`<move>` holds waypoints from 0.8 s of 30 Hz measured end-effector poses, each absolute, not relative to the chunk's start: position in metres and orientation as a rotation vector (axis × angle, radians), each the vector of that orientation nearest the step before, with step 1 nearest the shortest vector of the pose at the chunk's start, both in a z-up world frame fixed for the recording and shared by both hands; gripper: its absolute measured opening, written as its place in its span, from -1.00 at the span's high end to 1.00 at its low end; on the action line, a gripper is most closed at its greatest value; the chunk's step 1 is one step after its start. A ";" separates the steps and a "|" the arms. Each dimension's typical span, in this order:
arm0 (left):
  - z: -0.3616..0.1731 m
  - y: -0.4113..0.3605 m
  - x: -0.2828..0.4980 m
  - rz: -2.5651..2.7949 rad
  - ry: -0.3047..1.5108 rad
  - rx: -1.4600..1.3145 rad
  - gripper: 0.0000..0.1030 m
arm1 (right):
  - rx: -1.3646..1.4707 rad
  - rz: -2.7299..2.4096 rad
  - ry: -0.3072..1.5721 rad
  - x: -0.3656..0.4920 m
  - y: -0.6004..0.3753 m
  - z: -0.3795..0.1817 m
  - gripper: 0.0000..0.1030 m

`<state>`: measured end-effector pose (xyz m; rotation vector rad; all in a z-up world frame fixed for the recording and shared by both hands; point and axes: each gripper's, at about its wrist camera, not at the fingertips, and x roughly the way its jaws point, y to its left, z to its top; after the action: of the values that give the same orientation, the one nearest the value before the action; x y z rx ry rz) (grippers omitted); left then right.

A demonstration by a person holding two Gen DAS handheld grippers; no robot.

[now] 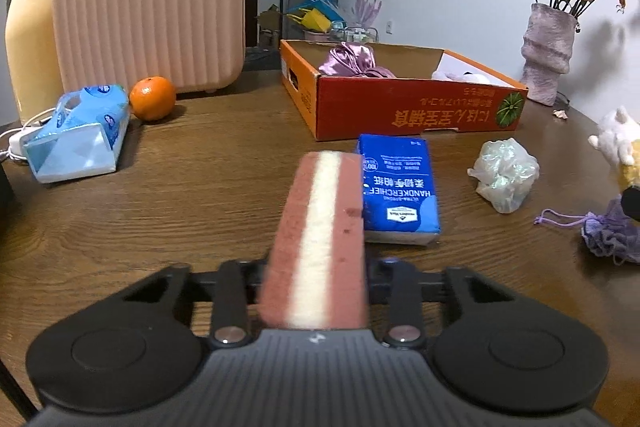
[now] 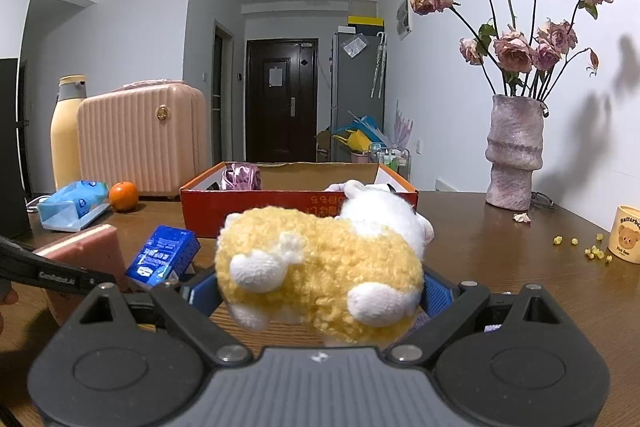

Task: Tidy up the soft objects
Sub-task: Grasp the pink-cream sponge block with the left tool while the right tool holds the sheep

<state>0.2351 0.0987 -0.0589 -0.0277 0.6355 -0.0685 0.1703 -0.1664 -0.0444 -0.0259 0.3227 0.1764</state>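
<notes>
Two loads aloft: left hand-held gripper (image 1: 316,227) clenched on pink sponge (image 1: 320,239), right hand-held gripper (image 2: 320,291) grasping yellow plush toy (image 2: 320,267), orange box (image 2: 280,203) beyond on worktop (image 1: 180,207)

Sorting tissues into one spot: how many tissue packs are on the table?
2. The blue handkerchief pack lies in front of the orange box; the light-blue tissue pack lies at the left beside the orange. More may be hidden inside the box.

We see a wooden worktop (image 1: 200,195) carrying a carton (image 1: 400,107), tissue pack (image 1: 400,195), orange (image 1: 152,98), suitcase (image 1: 148,15), flask (image 1: 28,39), vase (image 1: 548,55), crumpled bag (image 1: 504,175), purple pouch (image 1: 608,239) and mug (image 2: 626,235).
</notes>
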 end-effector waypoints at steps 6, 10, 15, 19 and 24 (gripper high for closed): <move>-0.054 0.093 0.227 -0.054 0.597 0.001 0.38 | -0.024 0.176 0.325 0.171 -0.166 -0.045 -0.85; -0.051 0.091 0.221 -0.050 0.575 0.008 0.38 | -0.020 0.181 0.325 0.171 -0.167 -0.045 -0.85; -0.045 0.089 0.209 -0.049 0.530 -0.009 0.38 | -0.017 0.184 0.323 0.171 -0.168 -0.046 -0.85; -0.037 0.087 0.199 -0.043 0.489 -0.031 0.38 | -0.018 0.184 0.323 0.171 -0.168 -0.046 -0.85; -0.030 0.079 0.187 -0.045 0.454 -0.049 0.38 | -0.017 0.191 0.316 0.170 -0.166 -0.045 -0.85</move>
<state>0.1869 0.0785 -0.0303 -0.0487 0.4536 -0.0446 0.1699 -0.1662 -0.0451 -0.0168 0.3165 0.1908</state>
